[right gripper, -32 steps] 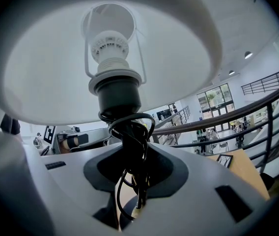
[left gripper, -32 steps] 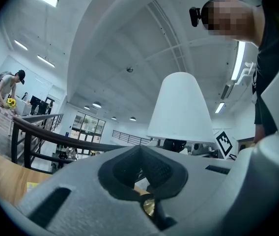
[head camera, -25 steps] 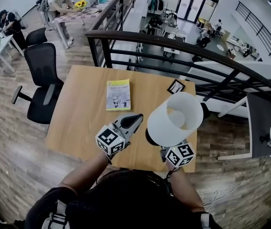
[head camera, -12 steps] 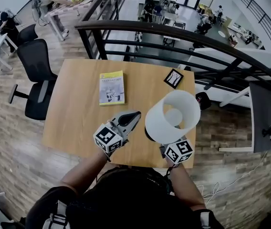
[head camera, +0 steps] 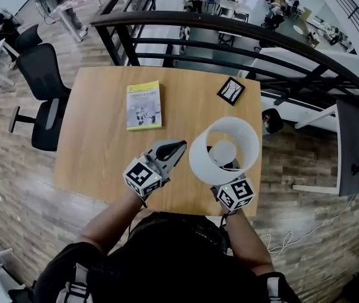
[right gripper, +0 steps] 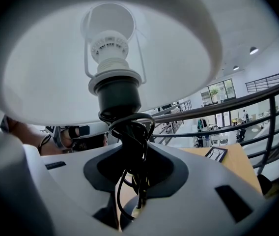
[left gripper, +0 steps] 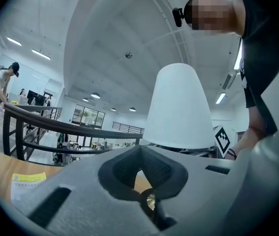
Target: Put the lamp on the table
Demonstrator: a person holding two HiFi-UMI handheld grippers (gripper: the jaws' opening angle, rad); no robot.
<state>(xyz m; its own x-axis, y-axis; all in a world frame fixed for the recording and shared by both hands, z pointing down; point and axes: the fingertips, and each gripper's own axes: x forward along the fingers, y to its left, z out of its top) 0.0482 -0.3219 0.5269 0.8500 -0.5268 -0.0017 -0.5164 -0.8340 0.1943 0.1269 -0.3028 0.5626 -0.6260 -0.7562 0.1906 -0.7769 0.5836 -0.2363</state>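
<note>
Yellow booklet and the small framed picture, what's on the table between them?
Nothing; the head view shows bare table between the yellow booklet and the framed picture.

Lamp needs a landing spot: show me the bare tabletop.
Free: wooden table left of the yellow booklet, and between it and the small black picture frame. Crowded: the near edge, under the white-shaded lamp, left claw and right claw.

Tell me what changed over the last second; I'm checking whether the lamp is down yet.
The right gripper, still clamped on the lamp, has lowered it toward the table; the empty left gripper sank alongside. Book and framed picture stayed put.
</note>
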